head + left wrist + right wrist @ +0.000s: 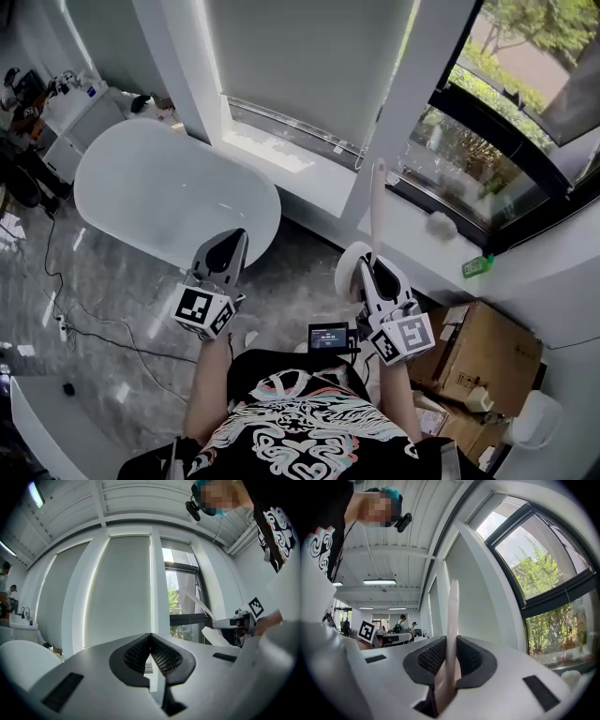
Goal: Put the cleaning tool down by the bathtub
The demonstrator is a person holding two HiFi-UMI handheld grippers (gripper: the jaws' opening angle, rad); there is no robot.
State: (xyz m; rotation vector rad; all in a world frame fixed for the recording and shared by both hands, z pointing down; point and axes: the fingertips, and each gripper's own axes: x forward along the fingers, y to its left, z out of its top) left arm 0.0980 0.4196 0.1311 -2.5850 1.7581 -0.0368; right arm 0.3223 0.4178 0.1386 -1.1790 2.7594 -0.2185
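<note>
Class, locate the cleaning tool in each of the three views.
Head view: right of centre, the cleaning tool rises from the right hand-held gripper.
Left gripper view: far right, slanting before the window.
Right gripper view: centre, upright between the jaws.
Shared landmark: the window showing greenery.

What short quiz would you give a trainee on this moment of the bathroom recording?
1. True or false: the left gripper holds the cleaning tool.
2. Multiple choice: in the head view, where is the bathtub? A) ahead, toward the person's left. B) ahead, toward the person's right. C) under the window sill on the right.
3. Short answer: does the cleaning tool lie on the floor yet?

Key
1. False. The left gripper's jaws are together with nothing between them.
2. A.
3. No. The right gripper is clamped on its handle, which points upward.
</note>
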